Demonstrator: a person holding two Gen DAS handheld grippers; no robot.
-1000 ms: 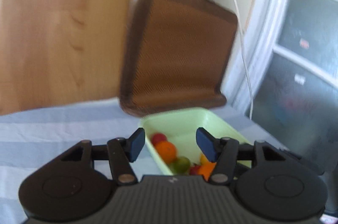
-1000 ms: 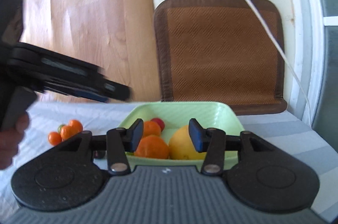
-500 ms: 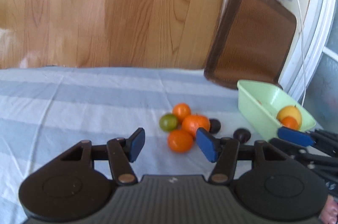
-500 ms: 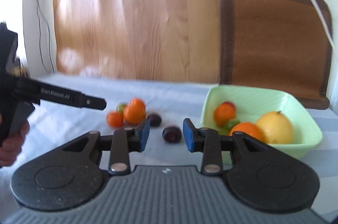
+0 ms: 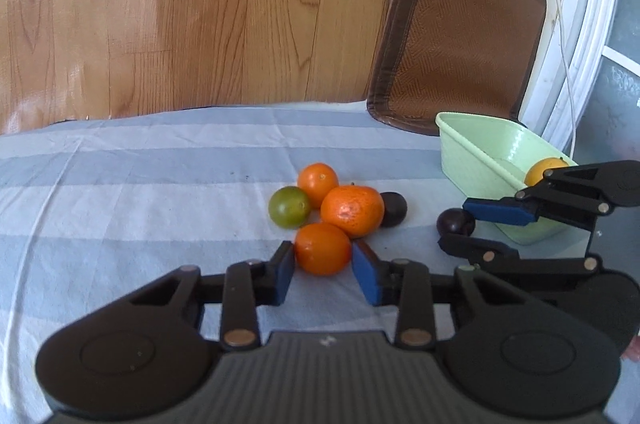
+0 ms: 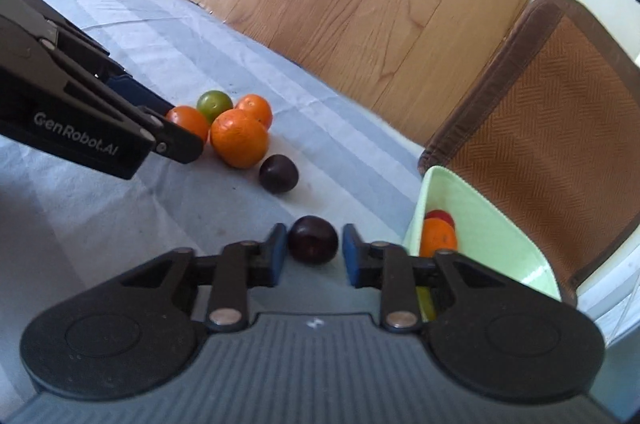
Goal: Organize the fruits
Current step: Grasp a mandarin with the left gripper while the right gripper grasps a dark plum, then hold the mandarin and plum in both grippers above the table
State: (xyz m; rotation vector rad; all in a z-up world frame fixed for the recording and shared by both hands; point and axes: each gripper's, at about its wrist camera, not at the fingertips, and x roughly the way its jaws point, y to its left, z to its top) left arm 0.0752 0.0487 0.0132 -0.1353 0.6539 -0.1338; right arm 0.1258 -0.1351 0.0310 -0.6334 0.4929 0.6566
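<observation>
On the blue striped tablecloth [image 5: 120, 191], the left gripper [image 5: 323, 266] is closing its jaws around a small round orange fruit [image 5: 322, 254], the pads touching its sides. The right gripper [image 6: 313, 256] is closing around a dark purple plum [image 6: 313, 239], small gaps remaining. The light green plastic bowl [image 5: 472, 159] stands near.

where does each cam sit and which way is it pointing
Left wrist: rides on the left hand-held gripper, looking forward and down at a small orange between its closing jaws; the right hand-held gripper enters beside the green tub.
Right wrist: rides on the right hand-held gripper, looking down at a dark plum between its closing jaws.
Shared: fruit cluster, tub, plum, striped cloth.
</observation>
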